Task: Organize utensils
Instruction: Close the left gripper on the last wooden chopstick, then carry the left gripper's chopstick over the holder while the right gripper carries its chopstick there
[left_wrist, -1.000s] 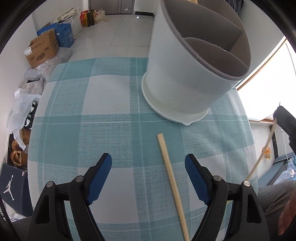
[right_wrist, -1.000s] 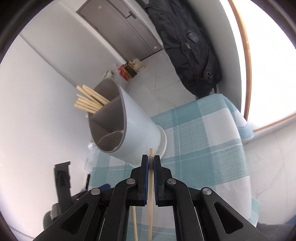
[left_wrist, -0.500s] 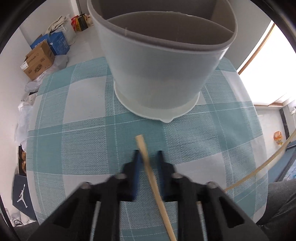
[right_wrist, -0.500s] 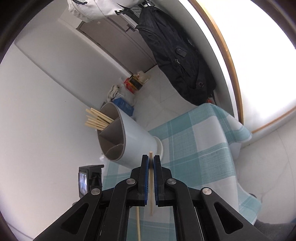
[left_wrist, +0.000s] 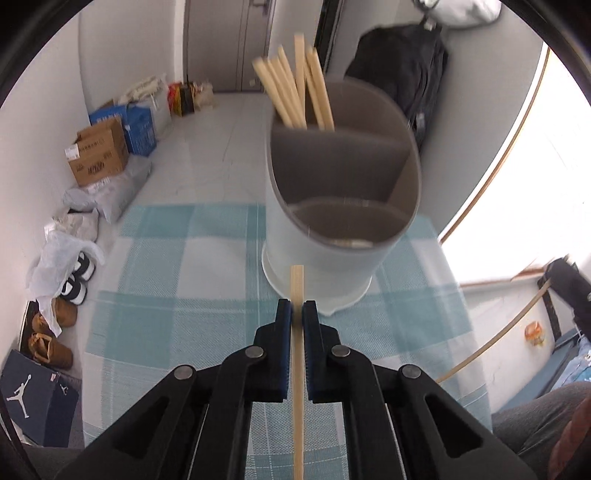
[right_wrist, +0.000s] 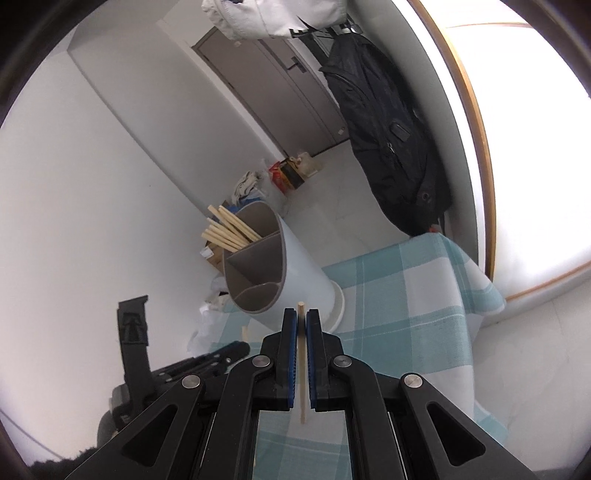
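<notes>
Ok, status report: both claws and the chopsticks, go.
Left claw shut on chopstick. Right claw shut on second chopstick. Holder ahead, bundle of chopsticks in far compartment. Nothing in the way.

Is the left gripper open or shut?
Shut: the left gripper has its blue pads clamped on a chopstick sticking out toward the holder.

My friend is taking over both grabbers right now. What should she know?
Left gripper: shut on a chopstick.
Right gripper: shut on another chopstick.
The holder stands on the checked tablecloth, just ahead of both grippers.
Done: a bunch of chopsticks already stands in its far compartment.
Left: drop both held chopsticks in with the bunch. No more loose ones are in view.
</notes>
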